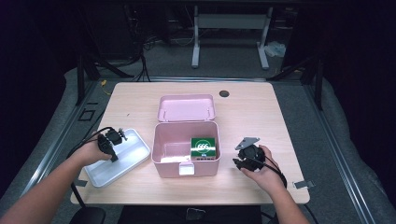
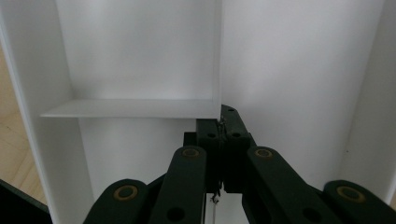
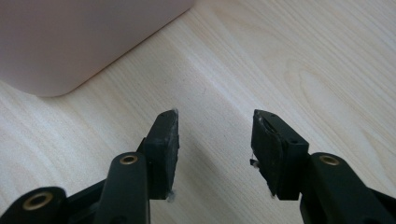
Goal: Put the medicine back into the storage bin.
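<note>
A white tray (image 1: 132,153) lies at the table's left. My left gripper (image 1: 113,150) reaches down into it. In the left gripper view, my left gripper (image 2: 223,125) is shut on the thin upright divider (image 2: 218,70) between the tray's compartments. An open pink box (image 1: 173,164) stands mid-table, its lid (image 1: 187,108) lying flat behind it. A green packet (image 1: 204,147) sits inside at the right. My right gripper (image 1: 239,161) rests on the table just right of the box, and in its own view it (image 3: 215,133) is open with nothing between the fingers. The pink box's corner (image 3: 70,42) lies ahead of it.
The wooden table (image 1: 252,116) has bare room behind and right of the box. A small dark round hole (image 1: 224,93) sits near the far edge. A metal frame (image 1: 231,28) stands on the floor beyond the table.
</note>
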The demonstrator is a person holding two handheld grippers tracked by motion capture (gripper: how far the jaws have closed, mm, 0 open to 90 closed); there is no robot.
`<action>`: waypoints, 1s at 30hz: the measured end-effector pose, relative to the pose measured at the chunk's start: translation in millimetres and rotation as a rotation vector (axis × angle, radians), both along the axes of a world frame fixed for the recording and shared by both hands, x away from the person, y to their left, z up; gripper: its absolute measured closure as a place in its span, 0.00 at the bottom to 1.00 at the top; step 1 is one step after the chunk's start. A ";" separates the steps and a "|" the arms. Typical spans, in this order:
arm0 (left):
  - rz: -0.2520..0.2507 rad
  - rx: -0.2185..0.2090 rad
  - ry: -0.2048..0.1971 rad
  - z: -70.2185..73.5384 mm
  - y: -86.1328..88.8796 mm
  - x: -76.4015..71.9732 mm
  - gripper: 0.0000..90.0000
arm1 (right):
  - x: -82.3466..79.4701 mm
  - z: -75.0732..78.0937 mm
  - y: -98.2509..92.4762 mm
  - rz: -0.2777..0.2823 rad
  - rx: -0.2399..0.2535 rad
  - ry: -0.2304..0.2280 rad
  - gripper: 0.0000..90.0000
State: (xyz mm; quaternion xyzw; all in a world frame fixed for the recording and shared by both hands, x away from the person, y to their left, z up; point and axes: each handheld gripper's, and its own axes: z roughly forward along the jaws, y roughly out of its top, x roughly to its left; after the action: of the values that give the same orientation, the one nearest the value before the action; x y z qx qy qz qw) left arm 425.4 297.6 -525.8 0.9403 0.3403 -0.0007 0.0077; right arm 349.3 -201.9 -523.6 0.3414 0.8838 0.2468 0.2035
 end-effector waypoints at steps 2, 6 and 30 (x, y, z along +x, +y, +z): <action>-0.001 0.002 0.000 0.0 -0.5 0.0 0.99 | -0.3 0.1 -0.1 0.000 0.000 0.001 0.57; -0.001 0.006 -0.003 0.2 -0.8 -0.4 0.99 | 0.2 0.0 -1.5 -0.001 0.003 -0.001 0.57; 0.010 0.056 -0.079 38.7 0.6 -16.0 0.99 | 1.6 -2.6 -3.2 -0.011 0.010 0.005 0.57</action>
State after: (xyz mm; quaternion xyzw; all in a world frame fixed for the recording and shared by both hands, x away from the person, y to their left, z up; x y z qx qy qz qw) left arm 409.3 298.2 -487.1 0.9378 0.3442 0.0462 -0.0053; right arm 350.9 -205.1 -526.2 0.3477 0.8813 0.2492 0.2011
